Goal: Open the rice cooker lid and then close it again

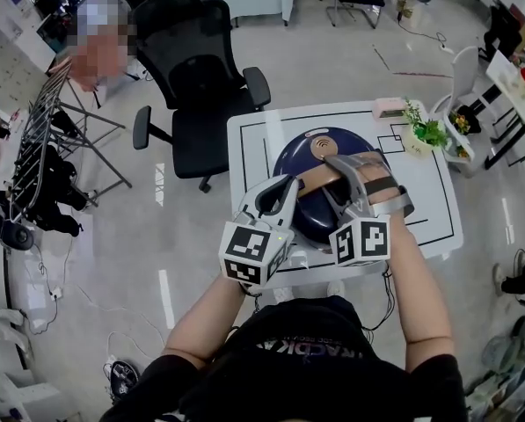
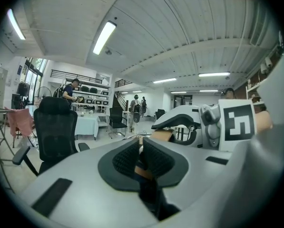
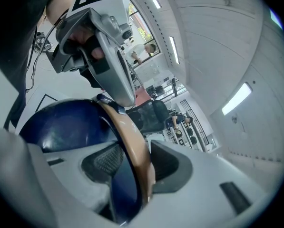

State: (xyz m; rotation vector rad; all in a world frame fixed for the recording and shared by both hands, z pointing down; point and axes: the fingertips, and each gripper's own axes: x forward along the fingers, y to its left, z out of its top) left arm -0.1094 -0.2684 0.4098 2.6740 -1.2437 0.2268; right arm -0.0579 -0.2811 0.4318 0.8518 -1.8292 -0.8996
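At the left, the left gripper [image 1: 287, 188] is clenched, and a thin tan edge of the handle [image 1: 319, 176] appears to be pinched between its pads [image 2: 126, 160]. So narrow a hold could be lost if the handle is swung, and the jaws would then slip off it. In the middle, the navy rice cooker [image 1: 308, 216] is seated on the white table [image 1: 429, 211], close to the near edge, with its lid [image 1: 324, 146] seemingly down. Since the carrying handle is what is grasped, and not the lid, the whole pot may be lifted or dragged towards that edge rather than opened. At the right, the right gripper [image 1: 354, 167] is closed across the handle's broad width. If uneven pulls are given by the two sides, the cooker could be twisted or tipped on the table.
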